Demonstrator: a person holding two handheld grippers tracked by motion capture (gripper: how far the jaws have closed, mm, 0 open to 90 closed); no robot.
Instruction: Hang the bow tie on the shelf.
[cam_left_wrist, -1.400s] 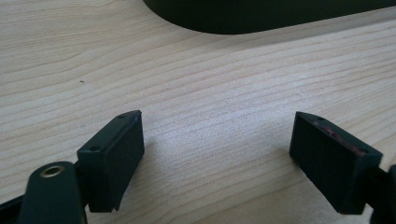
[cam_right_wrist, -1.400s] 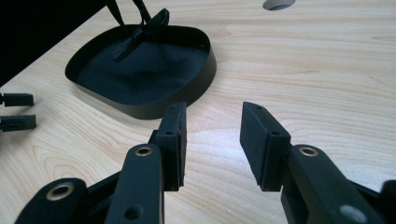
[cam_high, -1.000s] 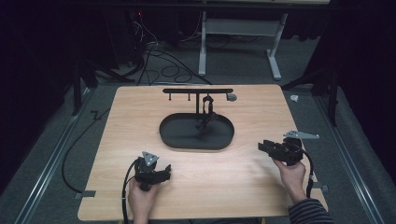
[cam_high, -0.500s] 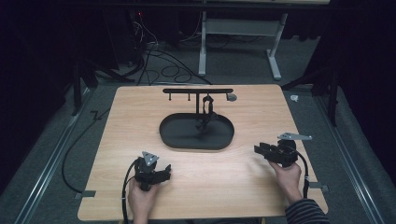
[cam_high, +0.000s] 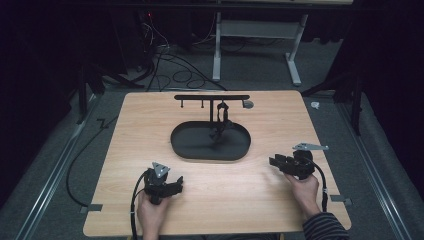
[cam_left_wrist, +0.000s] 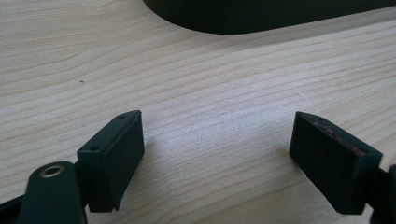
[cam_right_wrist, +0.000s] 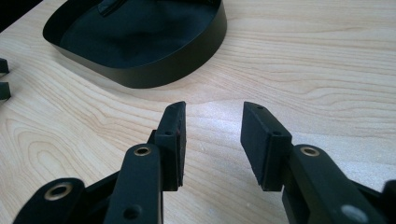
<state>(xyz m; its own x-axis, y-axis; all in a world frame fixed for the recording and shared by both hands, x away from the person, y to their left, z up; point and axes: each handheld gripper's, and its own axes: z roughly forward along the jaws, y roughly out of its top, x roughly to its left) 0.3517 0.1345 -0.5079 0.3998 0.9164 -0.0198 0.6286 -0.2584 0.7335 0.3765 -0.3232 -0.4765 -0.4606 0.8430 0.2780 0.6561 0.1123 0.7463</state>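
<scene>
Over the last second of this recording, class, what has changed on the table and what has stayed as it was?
The right gripper has slid inward from the table's right edge and slightly nearer the person, its jaws apart and holding nothing. The left gripper stayed where it was, open and empty. The tray and the rack behind it did not move.

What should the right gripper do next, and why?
Probably ease the right gripper forward toward the black oval tray, aiming at the dark item hanging from the T-shaped stand. Its jaws are apart with only bare wood between them, it already points at the tray, and it sits nearer that item than the left gripper.
</scene>
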